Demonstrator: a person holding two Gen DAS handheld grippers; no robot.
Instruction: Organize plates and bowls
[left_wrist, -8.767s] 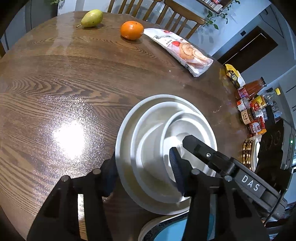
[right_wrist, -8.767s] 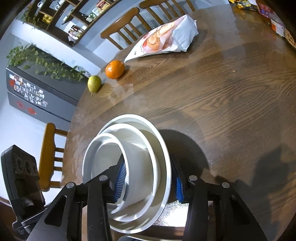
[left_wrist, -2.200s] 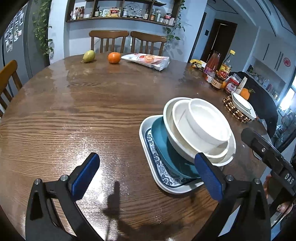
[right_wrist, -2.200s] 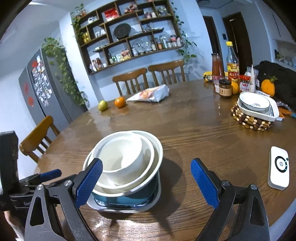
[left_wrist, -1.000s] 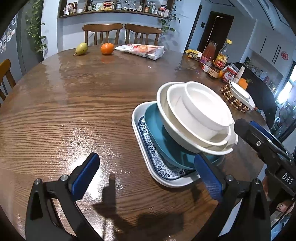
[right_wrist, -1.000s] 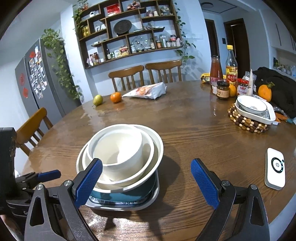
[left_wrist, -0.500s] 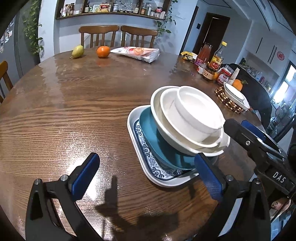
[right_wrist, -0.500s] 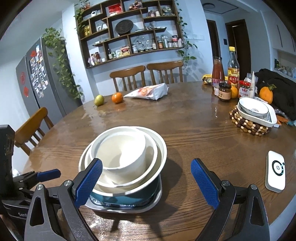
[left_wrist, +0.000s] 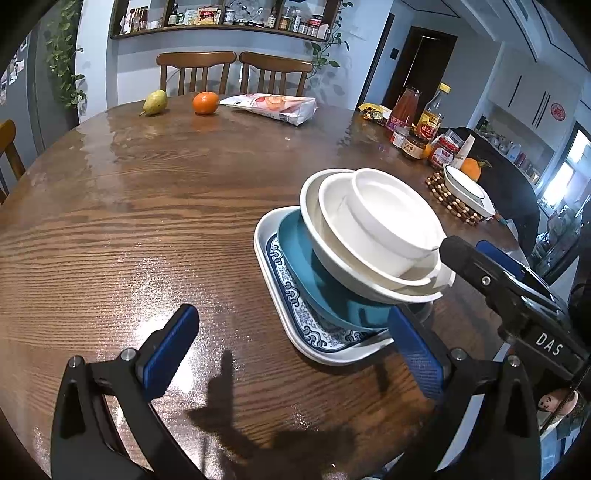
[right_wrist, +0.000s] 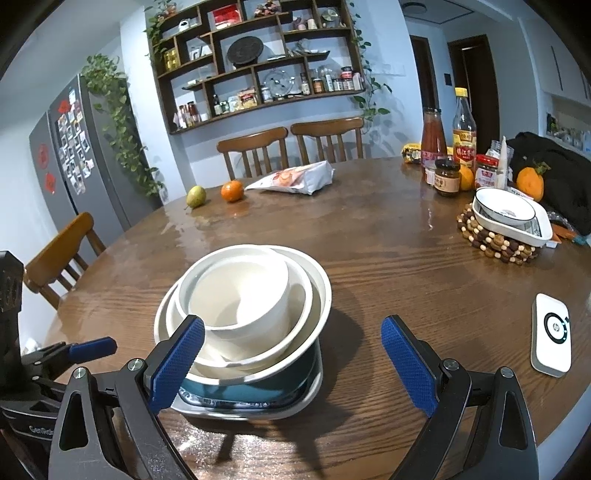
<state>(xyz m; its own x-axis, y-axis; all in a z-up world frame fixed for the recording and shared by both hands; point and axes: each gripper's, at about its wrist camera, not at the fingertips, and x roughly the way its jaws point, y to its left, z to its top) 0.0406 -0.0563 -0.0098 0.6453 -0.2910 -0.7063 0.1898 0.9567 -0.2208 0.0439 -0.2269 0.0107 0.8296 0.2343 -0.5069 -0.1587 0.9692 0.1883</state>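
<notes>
So compared with a few seconds back, the white bowls that were gripped from both sides are now let go and parked on the stack. Both grippers have been pulled back and are seen spread wide with nothing between the fingers: the left gripper is held over bare wood just left of the stack, and the right gripper is held just in front of it.

The stack itself sits on the near part of the round tabletop. At the bottom a rectangular white tray with a blue patterned border is laid flat. In it a teal bowl is set, and in that a wide white bowl. A medium white bowl is nested inside, and a small deep white bowl is dropped in on top, tilted a bit rather than level.

Over on the far right, a white dish is placed in a white rectangular tray on a beaded trivet. A pear, an orange and a snack bag are left well apart at the far edge.
</notes>
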